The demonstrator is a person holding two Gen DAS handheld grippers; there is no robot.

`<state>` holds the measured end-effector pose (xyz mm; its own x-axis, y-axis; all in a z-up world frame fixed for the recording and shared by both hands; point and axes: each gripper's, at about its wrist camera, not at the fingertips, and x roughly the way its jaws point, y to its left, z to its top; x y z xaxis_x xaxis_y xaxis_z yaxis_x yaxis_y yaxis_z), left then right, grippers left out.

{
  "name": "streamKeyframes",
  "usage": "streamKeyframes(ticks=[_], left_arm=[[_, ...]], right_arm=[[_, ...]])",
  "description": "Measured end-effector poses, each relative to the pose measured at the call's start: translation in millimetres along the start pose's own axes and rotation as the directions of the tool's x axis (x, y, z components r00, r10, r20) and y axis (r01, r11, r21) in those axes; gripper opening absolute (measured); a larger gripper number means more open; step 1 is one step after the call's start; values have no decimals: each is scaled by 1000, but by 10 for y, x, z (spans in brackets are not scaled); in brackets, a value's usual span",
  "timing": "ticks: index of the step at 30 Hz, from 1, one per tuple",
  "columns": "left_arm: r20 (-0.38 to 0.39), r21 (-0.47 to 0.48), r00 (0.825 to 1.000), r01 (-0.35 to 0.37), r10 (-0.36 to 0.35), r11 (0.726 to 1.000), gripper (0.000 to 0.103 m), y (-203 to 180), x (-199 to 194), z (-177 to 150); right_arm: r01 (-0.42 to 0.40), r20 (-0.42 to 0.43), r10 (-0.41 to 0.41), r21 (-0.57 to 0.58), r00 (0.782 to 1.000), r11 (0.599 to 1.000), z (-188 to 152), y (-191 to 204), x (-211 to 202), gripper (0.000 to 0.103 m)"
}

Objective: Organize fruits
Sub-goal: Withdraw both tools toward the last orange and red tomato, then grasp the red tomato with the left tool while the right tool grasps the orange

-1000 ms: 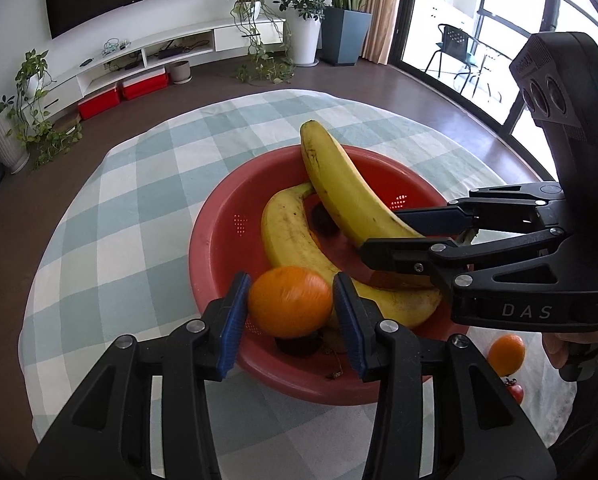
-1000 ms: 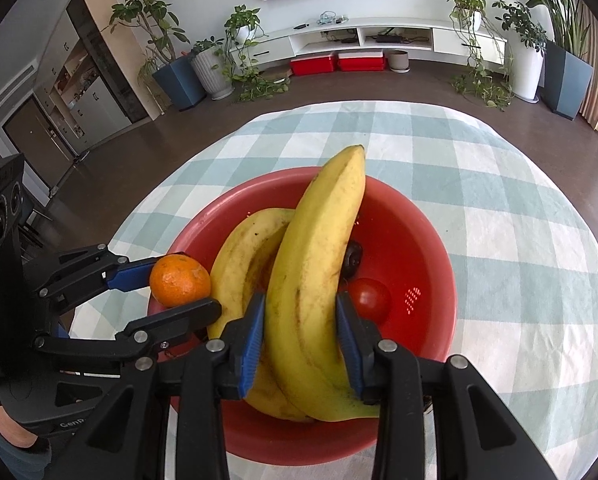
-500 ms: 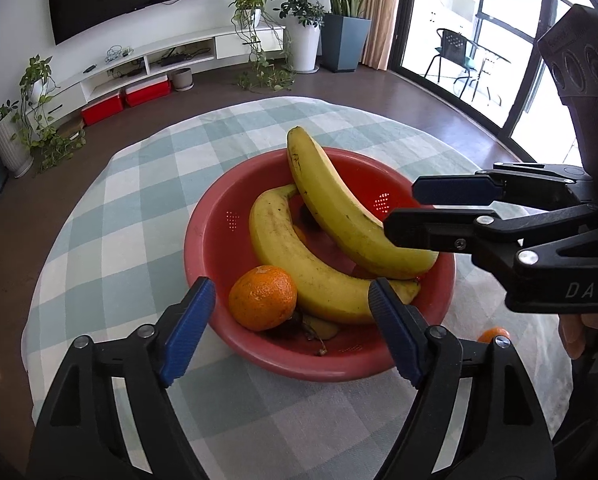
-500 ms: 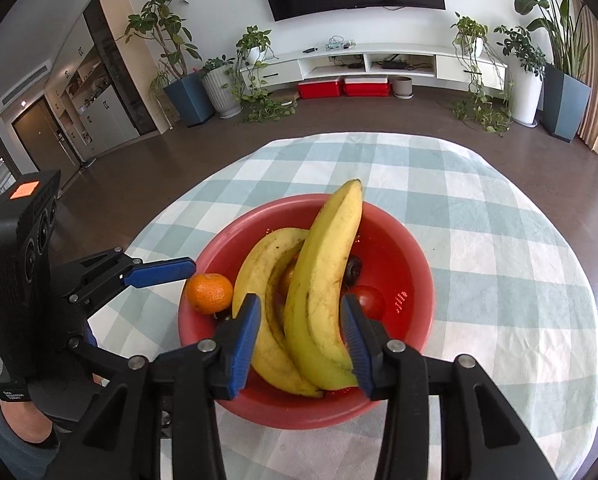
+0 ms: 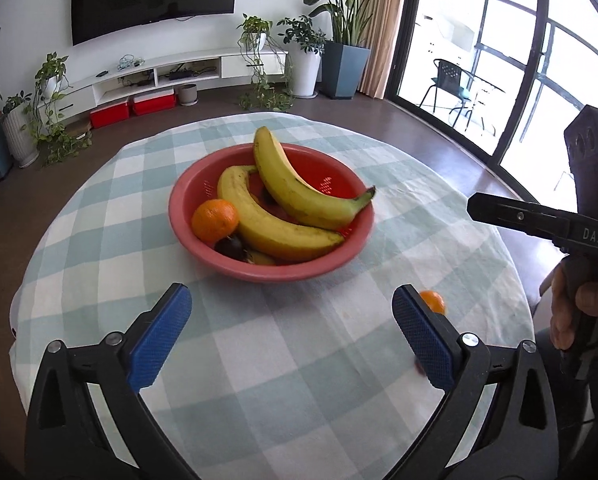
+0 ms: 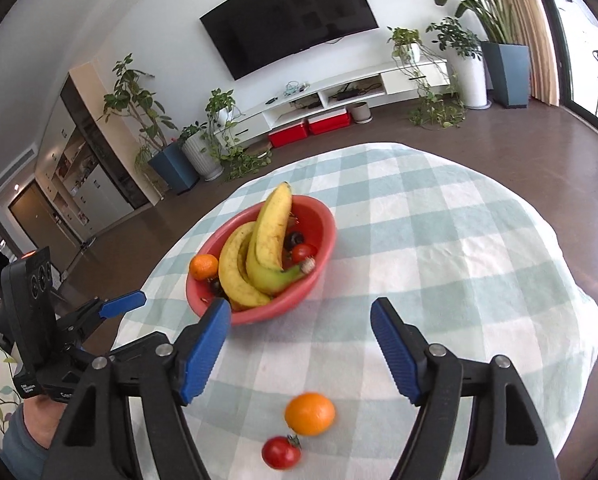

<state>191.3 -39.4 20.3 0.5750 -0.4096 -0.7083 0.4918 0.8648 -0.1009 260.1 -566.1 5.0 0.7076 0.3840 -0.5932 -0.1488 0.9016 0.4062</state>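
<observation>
Checked tablecloth [image 6: 439,240] ahead: I see the loose orange [image 6: 309,413] lying near, between my right gripper's [image 6: 301,340] spread fingers; left gripper [image 5: 291,334], also released, sits farther.

You are in a home living room. A flat television [image 6: 289,16] hangs on the white wall above a low white media shelf [image 6: 339,92] with red storage boxes [image 6: 309,129] tucked under it. Potted plants [image 5: 341,32] line the wall and corners. A round table wears a checked tablecloth [image 6: 439,248], and tall glass doors [image 5: 499,60] show a chair [image 5: 455,88] on a balcony.
</observation>
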Motion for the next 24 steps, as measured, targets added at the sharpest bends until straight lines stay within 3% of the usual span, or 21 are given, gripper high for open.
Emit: streamKeyframes(ticks=[4, 6, 11, 16, 19, 21, 24], left_arm=[[-40, 60, 995, 95, -93, 994, 102, -351, 53, -269], [-97, 126, 987, 140, -128, 982, 102, -568, 131, -366], [-174, 291, 975, 184, -138, 939, 102, -1077, 260, -507], [-201, 275, 971, 184, -131, 944, 101, -1205, 438, -533], [-227, 255, 966, 179, -121, 950, 89, -1219, 573, -543], [-244, 237, 963, 177, -118, 955, 68, -1174, 631, -541], [-253, 216, 961, 171, -114, 961, 64, -1154, 700, -533]], right_arm=[[7, -23, -4, 91, 1000, 996, -282, -170, -117, 76], [5, -21, -3, 111, 1000, 994, -390, -196, -153, 76], [17, -22, -14, 142, 1000, 990, -540, -310, -122, 76], [19, -6, -18, 125, 1000, 992, -603, -326, -146, 73], [7, -8, -7, 129, 1000, 992, -615, -341, -133, 72], [6, -4, -6, 133, 1000, 991, -614, -348, -135, 71], [9, -8, -8, 127, 1000, 992, -619, -346, -130, 71]])
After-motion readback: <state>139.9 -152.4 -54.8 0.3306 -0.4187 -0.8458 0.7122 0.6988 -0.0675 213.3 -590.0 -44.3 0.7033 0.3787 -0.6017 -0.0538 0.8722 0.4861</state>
